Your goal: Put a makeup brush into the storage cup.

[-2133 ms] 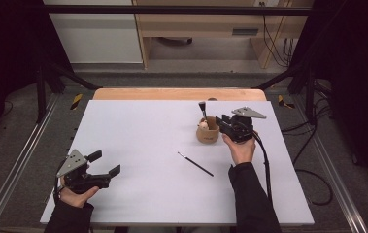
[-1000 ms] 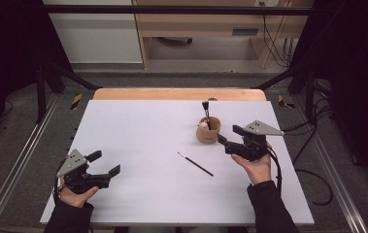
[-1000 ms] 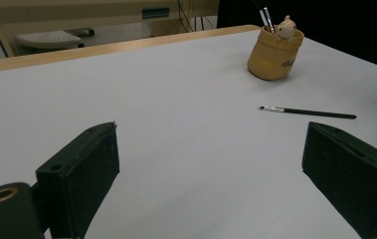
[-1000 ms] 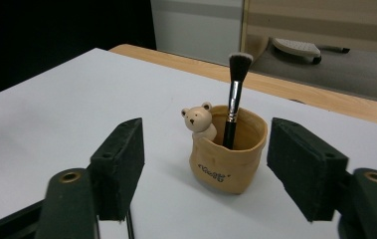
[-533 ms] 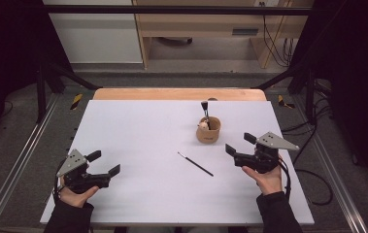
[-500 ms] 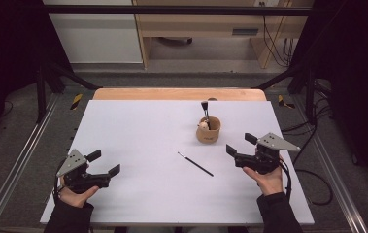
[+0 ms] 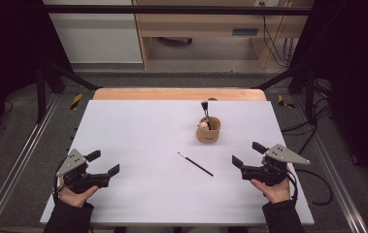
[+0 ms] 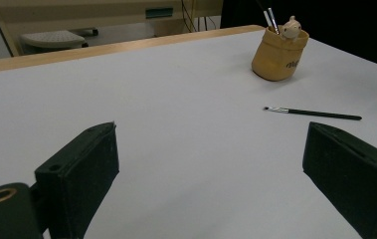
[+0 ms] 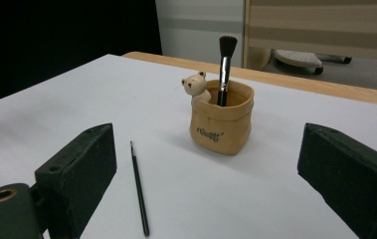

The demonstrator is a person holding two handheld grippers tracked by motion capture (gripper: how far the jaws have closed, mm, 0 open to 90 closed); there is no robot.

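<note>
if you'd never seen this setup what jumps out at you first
The tan pot standing right of the table's centre, with a small bear figure on its rim and a makeup brush upright inside. A thin black brush lies flat nearer the person, between the open left gripper and right gripper.

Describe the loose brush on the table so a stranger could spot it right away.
Start at the white table and find the tan cup right of centre. Just nearer the person lies a thin black brush, flat and alone on the tabletop, unlike the fluffy-tipped brush standing upright in the cup.
</note>
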